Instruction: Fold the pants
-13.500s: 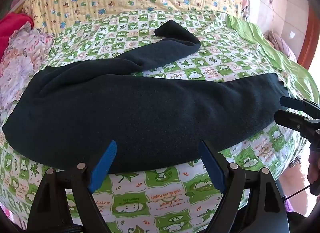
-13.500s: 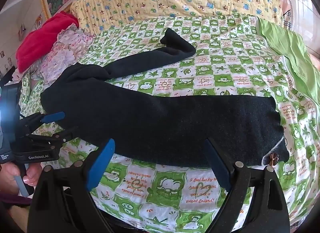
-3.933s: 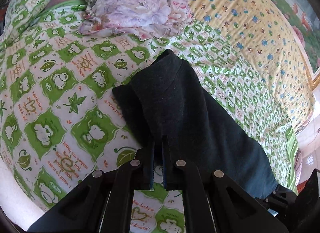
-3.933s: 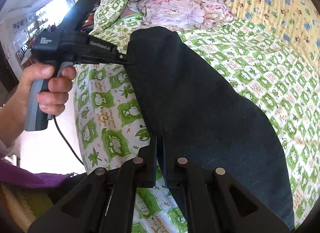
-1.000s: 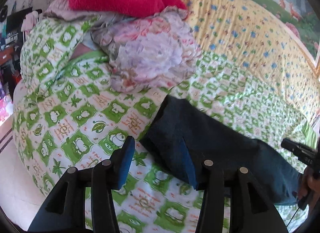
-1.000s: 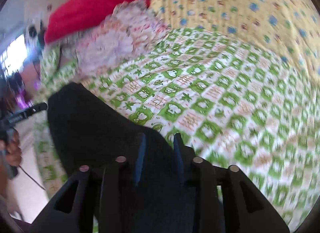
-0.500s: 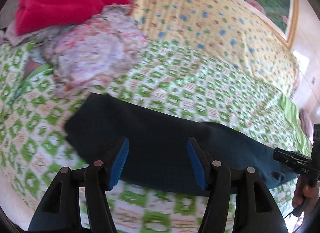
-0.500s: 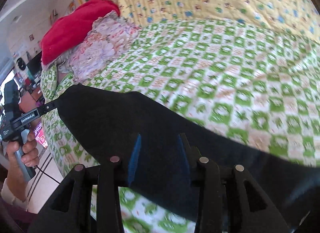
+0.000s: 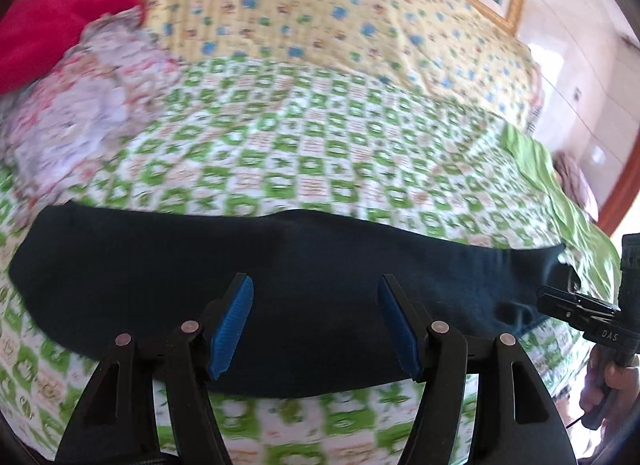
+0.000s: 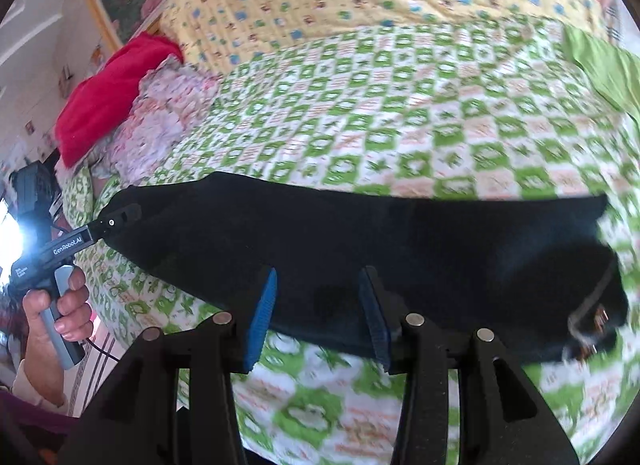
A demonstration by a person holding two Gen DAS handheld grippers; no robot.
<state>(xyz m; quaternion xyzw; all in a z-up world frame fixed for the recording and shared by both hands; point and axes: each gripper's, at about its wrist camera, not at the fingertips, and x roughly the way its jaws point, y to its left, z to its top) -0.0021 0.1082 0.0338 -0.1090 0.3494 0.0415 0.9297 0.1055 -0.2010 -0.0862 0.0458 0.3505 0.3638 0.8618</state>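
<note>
The dark navy pants [image 9: 280, 265] lie folded lengthwise as one long band across the green checked bedsheet [image 9: 320, 153], near the bed's front edge. They also show in the right wrist view [image 10: 380, 241], with the cuff end and a small tag at the right. My left gripper [image 9: 314, 323] is open and empty, above the middle of the pants. My right gripper [image 10: 320, 315] is open and empty over the front edge of the pants. The left gripper [image 10: 124, 215] also shows in the right wrist view, at the waist end.
A yellow patterned quilt [image 9: 320, 25] lies at the back of the bed. A red blanket [image 9: 56, 25] and floral bedding [image 9: 72, 121] are piled at the left. A plain green sheet [image 9: 560, 193] covers the right side. The bed's front edge is just below the pants.
Both grippers have let go of the pants and opened wider. Both have pulled back and swung round to face the pants square on; the pants now lie flat.
</note>
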